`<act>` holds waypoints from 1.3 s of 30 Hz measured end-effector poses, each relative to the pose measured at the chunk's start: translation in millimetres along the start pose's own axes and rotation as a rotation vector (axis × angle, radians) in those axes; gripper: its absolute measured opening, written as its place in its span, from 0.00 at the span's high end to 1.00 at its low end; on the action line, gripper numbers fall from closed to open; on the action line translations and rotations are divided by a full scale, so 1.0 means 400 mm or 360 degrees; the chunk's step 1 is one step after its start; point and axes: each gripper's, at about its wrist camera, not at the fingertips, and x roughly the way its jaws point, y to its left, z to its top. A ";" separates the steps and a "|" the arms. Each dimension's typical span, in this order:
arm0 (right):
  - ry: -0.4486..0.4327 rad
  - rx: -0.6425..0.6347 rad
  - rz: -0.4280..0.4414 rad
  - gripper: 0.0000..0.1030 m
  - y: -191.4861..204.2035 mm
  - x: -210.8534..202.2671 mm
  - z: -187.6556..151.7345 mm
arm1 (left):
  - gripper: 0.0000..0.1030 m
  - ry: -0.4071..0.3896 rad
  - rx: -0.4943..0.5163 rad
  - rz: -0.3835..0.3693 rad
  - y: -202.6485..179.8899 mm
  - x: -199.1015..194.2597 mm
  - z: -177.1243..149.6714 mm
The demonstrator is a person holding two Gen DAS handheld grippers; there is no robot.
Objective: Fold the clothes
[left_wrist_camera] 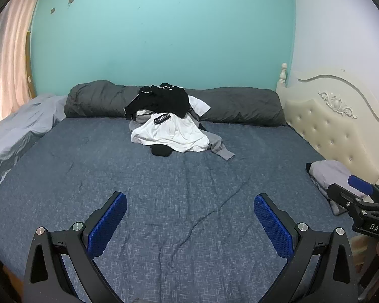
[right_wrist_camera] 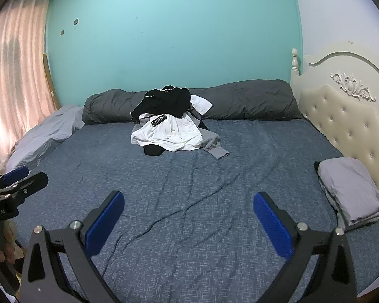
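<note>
Clothes pile (left_wrist_camera: 169, 123) lies before grey duvet (left_wrist_camera: 240, 106), beyond both empty tools.

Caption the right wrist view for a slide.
Open right hand-held gripper over the bed, facing the clothes pile.

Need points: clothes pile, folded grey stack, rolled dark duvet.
clothes pile (left_wrist_camera: 168, 132), left wrist view, on the white top.
folded grey stack (right_wrist_camera: 348, 189), right wrist view, on its top face.
rolled dark duvet (right_wrist_camera: 250, 101), right wrist view, on its right half.
</note>
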 end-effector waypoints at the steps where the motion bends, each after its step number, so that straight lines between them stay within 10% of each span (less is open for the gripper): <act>1: 0.0000 -0.0005 -0.0003 0.00 0.001 0.001 -0.001 | 0.00 -0.0002 0.0001 0.0001 0.002 0.000 0.001; 39: -0.0005 0.0032 -0.0017 0.00 -0.033 -0.016 -0.001 | 0.00 -0.0017 0.0006 -0.0001 0.001 -0.016 0.018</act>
